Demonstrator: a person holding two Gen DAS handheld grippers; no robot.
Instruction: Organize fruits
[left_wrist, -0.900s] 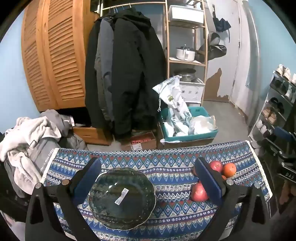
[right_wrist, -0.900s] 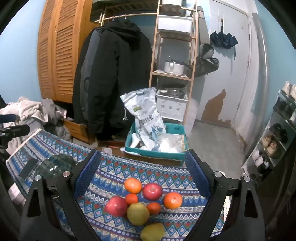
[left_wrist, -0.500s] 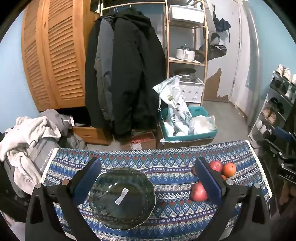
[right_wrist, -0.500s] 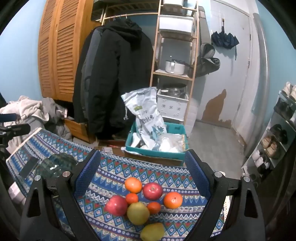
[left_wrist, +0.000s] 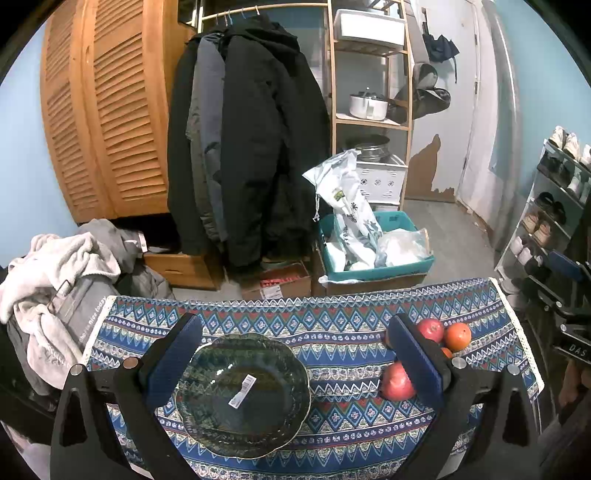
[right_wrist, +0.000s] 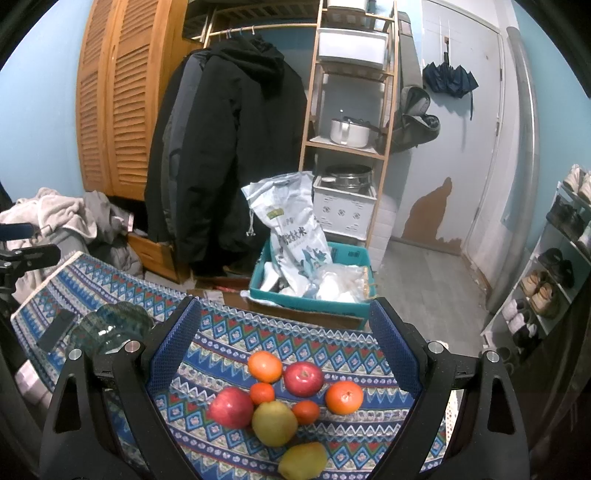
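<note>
Both my grippers gaped wide, holding nothing: the left gripper (left_wrist: 293, 363) tilted down over the bowl (left_wrist: 242, 395), the right gripper (right_wrist: 284, 349) above the fruit (right_wrist: 284, 397) on the cloth (right_wrist: 229, 350).

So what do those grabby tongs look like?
Both tongs, left and right, look the same: two black arms shaped like a V, with flat blue dimpled pads on the inside and round silver screws on top. No cables or sleeves show.
</note>
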